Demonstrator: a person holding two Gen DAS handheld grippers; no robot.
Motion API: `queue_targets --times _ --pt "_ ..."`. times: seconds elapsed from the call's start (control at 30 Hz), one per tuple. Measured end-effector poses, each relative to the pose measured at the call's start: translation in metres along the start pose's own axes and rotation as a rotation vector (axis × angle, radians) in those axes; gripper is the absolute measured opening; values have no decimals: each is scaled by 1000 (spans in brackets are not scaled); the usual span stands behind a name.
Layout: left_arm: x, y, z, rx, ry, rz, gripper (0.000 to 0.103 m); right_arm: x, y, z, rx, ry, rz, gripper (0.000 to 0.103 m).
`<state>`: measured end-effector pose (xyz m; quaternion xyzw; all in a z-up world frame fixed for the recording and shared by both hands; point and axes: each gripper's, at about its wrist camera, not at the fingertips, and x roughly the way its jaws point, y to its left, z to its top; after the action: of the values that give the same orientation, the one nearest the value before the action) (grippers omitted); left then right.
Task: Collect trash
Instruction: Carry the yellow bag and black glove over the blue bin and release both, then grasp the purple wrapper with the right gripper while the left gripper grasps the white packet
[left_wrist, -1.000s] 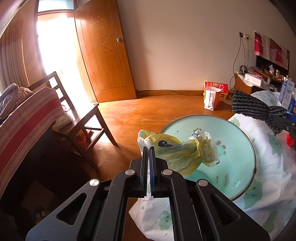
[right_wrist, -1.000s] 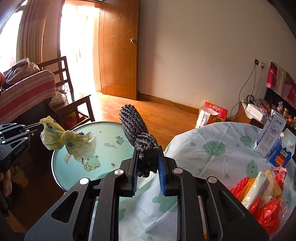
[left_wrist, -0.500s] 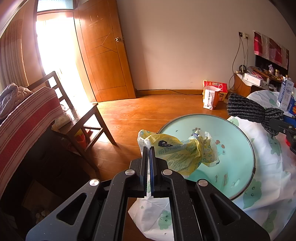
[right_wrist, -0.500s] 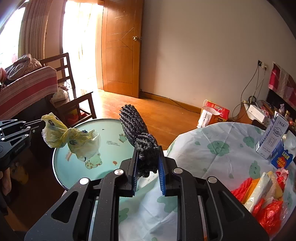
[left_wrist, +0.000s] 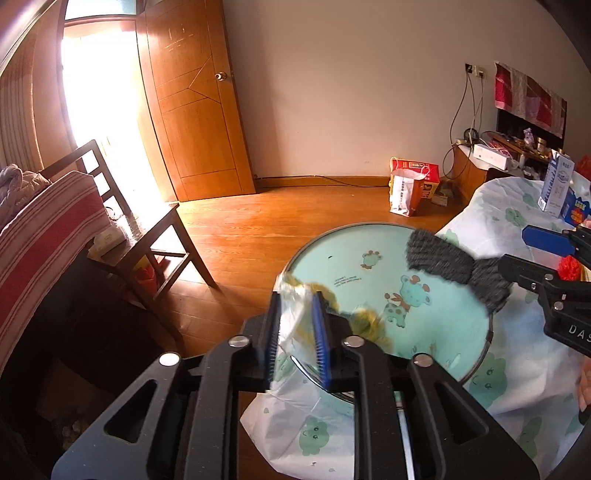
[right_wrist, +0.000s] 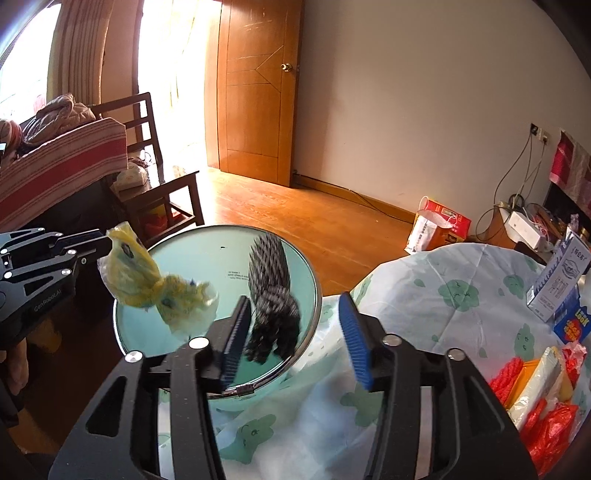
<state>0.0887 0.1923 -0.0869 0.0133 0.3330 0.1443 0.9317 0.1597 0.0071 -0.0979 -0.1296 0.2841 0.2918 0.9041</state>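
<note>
Yellow and white crumpled plastic bag, blurred, is hanging over the round mint-green basin, its end lying between the parted blue pads of the left gripper; those jaws have just been opening and are not pressing on it. Dark knitted glove, also blurred, is sitting between the widely spread jaws of the right gripper, which have likewise just been opening, with clear space beside the right pad. Both items are over the basin, whose bottom is bearing cartoon animals. Beside the basin, a white tablecloth with green figures is covering a table carrying a milk carton and red and orange wrappers. Beyond, a wooden chair is standing on the wood floor.
</note>
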Motion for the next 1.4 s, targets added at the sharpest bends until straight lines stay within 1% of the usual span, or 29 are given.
queue_targets --times 0.03,0.07,0.13,0.23,0.3,0.37,0.47,0.5,0.57,0.6,0.7,0.77,0.83,0.93,1.03,1.1,1.2,1.23,1.3,1.4 --pt "-1 -2 0 0 -6 0 44 -1 -1 0 4 0 -1 62" --pt "-2 -3 -1 1 -11 2 46 -3 -1 -1 8 -1 -4 62" --pt "-2 -7 -1 5 -6 -12 46 -7 -5 -2 18 2 -18 62" --pt "-4 -14 -5 2 -4 -28 50 -23 -15 -6 42 -1 -46 62" --pt "-5 -22 -8 6 2 -47 54 -43 -25 -12 58 -6 -75 62" --pt "-7 -35 -13 12 13 -75 60 -68 -38 -21 76 -20 -115 62" --pt "-9 -61 -21 41 37 -136 62 -109 -65 -42 109 -36 -197 62" --pt "-10 -70 -24 52 42 -155 63 -129 -77 -55 133 -36 -244 62" --pt "-14 -87 -31 77 50 -189 69 -154 -96 -75 170 -25 -305 62" --pt "-17 -96 -33 87 52 -206 70 -169 -108 -91 196 -11 -354 63" --pt "-25 -121 -37 116 55 -253 72 -198 -128 -129 264 36 -422 67" --pt "-32 -137 -38 135 45 -276 74 -212 -132 -150 294 52 -437 75" --pt "-39 -153 -36 151 35 -302 76 -217 -131 -166 308 72 -431 75" --pt "-48 -176 -33 175 20 -334 78 -214 -128 -185 301 109 -416 75" --pt "-53 -197 -30 197 4 -352 84 -211 -141 -196 311 135 -463 75" --pt "-52 -208 -30 209 5 -356 84 -213 -155 -202 333 135 -508 75" --pt "-51 -220 -31 220 17 -366 84 -224 -174 -212 371 124 -567 75" --pt "-51 -224 -31 226 14 -369 84 -226 -177 -214 375 119 -572 75" --pt "-54 -231 -33 235 13 -377 84 -231 -181 -216 389 106 -564 75" --pt "-56 -240 -33 251 7 -380 84 -242 -179 -214 405 39 -535 75"
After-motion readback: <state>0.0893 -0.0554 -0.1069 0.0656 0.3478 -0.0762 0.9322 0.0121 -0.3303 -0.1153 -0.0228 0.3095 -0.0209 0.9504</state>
